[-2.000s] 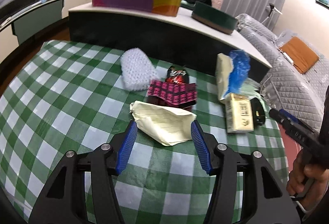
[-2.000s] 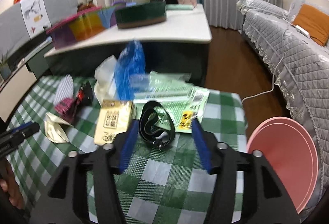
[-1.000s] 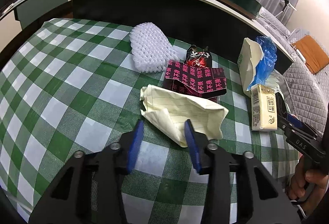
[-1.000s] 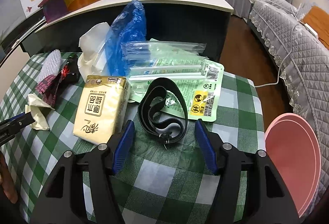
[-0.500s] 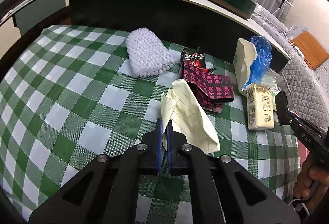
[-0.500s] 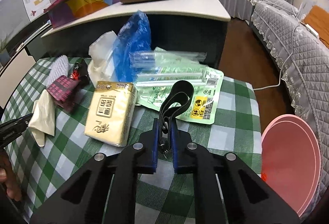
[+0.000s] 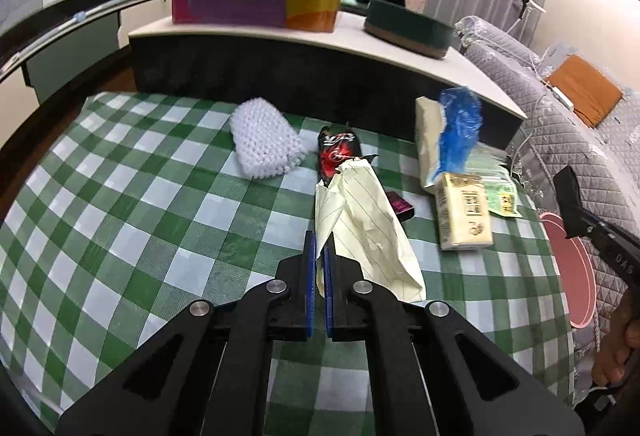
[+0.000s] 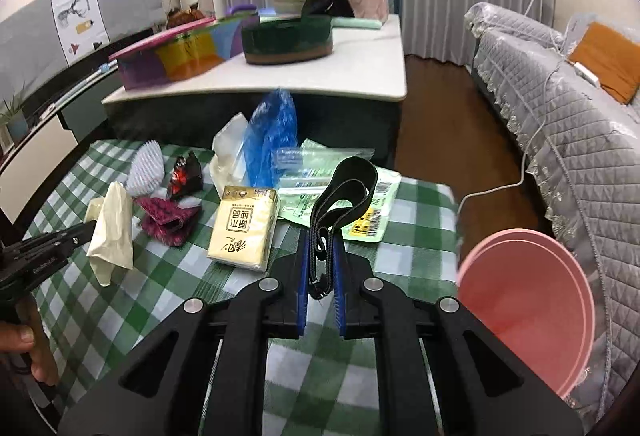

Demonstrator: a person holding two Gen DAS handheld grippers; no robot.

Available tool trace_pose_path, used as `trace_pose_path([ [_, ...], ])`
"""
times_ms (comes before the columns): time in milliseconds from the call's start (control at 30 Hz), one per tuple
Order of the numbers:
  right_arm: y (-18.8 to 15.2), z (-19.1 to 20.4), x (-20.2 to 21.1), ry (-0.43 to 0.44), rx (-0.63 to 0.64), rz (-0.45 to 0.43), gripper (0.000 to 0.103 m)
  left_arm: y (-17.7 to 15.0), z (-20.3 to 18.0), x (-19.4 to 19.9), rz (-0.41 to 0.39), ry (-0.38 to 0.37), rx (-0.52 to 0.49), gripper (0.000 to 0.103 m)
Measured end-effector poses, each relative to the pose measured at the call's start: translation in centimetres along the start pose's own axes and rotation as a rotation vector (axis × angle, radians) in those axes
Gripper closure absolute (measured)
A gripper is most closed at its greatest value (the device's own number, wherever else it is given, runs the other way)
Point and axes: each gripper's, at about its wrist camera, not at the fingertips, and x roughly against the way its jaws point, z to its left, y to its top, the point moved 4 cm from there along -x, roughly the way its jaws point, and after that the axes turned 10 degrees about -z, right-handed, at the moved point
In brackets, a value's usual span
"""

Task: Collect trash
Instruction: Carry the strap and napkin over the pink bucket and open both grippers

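While both grippers hold trash, handling looks easy: yellow paper is light, floppy, so I grab by its crumpled edge; black strap is limp, best pinched across both runs. L gripper clamped on paper at 12 o'clock; R gripper clamped on strap. Vs 1 s ago, both lay flat on checked table w/ jaws apart; now lifted. Pink bin at 3 o'clock.

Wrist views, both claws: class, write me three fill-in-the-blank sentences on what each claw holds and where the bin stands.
The left claw is shut on the crumpled yellow ____.
The right claw is shut on a ____ strap.
Beside the checked table stands a ____ bucket.
Missing words: paper; black; pink
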Motion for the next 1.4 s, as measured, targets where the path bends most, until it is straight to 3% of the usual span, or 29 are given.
trace_pose_path([
  [400,1.1,-2.5,7.5,-0.042,-0.032,-0.095,0.092,0.3,-2.3,3.8,-0.064,-0.048,-0.048,0.100],
  [800,1.6,-5.8,11.7,-0.128,-0.070,-0.124,0.092,0.4,-6.0,5.5,-0.083,-0.121,-0.104,0.100],
  [1067,0.9,-9.7,12.5,-0.182,-0.135,-0.128,0.092,0.7,-10.7,6.2,-0.083,-0.201,-0.153,0.100],
  [1400,1.1,-16.0,12.8,-0.257,-0.221,-0.148,0.092,1.4,-19.2,5.3,-0.076,-0.320,-0.221,0.100],
])
